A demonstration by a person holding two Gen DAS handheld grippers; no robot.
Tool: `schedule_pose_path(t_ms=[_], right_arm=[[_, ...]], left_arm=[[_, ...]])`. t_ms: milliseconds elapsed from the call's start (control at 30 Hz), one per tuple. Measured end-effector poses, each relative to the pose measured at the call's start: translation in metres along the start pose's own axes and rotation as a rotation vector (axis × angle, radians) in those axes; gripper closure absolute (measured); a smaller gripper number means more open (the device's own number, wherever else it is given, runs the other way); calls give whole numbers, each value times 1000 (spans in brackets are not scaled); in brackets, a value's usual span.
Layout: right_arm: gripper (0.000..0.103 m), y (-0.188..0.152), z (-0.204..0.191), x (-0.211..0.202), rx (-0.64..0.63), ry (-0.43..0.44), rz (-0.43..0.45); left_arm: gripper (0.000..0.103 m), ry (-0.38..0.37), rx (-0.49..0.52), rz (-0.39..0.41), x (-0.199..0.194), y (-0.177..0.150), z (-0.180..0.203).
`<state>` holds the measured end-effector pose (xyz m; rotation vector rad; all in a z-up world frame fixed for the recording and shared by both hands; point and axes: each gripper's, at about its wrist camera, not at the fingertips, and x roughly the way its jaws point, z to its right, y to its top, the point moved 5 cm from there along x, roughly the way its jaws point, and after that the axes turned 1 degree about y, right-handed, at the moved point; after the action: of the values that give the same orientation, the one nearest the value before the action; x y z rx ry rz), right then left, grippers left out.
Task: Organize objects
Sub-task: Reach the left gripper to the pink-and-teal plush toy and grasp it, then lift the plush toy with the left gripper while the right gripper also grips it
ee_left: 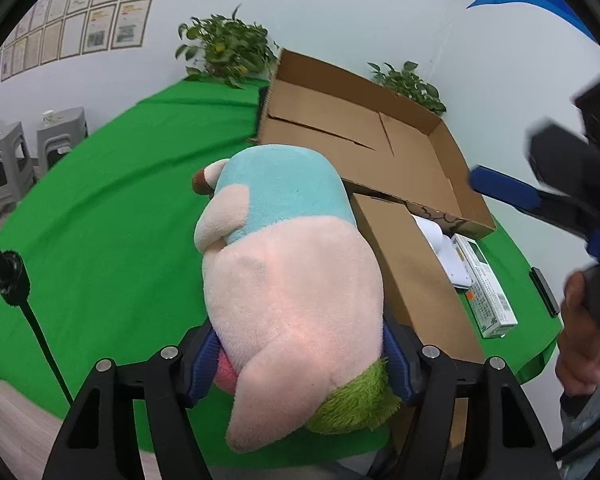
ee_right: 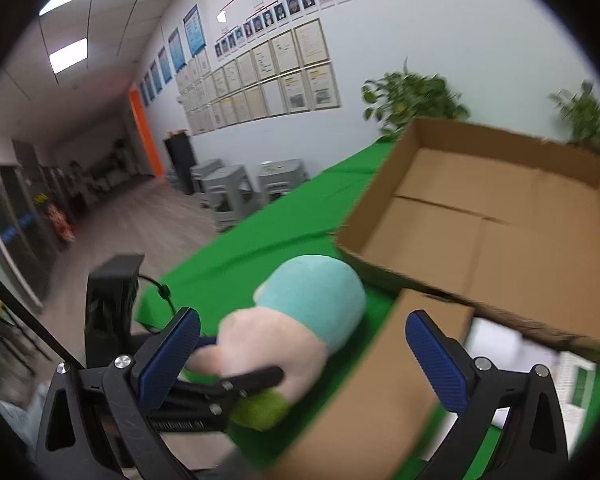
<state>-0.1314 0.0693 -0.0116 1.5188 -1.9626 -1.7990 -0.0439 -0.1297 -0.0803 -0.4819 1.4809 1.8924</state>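
Left claw (ee_left: 300,364) pinches plush toy (ee_left: 288,272) beside cardboard box (ee_left: 456,152) — right claw (ee_right: 302,350) spread.

Plush toy (ee_left: 288,280): pink body, light-blue head end, green tuft at rear. It lies lengthwise on the green table (ee_left: 100,220), just beside the open, empty cardboard box (ee_left: 380,140), against its lowered flap.

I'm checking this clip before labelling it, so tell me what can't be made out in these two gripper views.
- Plush toy: its face and underside, left wrist view; it lies turned away.
- White items behind the cardboard flap: partly covered, printing too small.
- Same spot, right wrist view: motion blur.
- Cardboard box: right end cut off by the lens edge.
- Left gripper: pads half buried in plush.
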Motion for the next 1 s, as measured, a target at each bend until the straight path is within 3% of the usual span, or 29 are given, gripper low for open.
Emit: schedule_pose_path(t_ms=[100, 233, 367, 500, 600, 833, 900, 1000], right_arm=[[1, 7, -17, 26, 14, 88, -61], [1, -4, -23, 66, 72, 141, -187], [1, -31, -7, 106, 170, 70, -337], [1, -47, -15, 117, 178, 53, -408], [4, -49, -21, 115, 176, 46, -401], [29, -49, -16, 109, 143, 46, -370], [34, -41, -13, 107, 147, 48, -334], [38, -3, -12, 83, 100, 21, -197]], left_arm=[[37, 59, 2, 7, -15, -11, -15], [37, 61, -43, -8, -19, -31, -33], [37, 80, -34, 25, -22, -38, -31], [37, 90, -19, 31, -19, -43, -26], [37, 87, -12, 35, -19, -45, -23], [40, 110, 40, 58, -24, -42, -12], [40, 122, 76, 83, -29, -32, -4], [40, 117, 155, 197, -47, 6, 17]])
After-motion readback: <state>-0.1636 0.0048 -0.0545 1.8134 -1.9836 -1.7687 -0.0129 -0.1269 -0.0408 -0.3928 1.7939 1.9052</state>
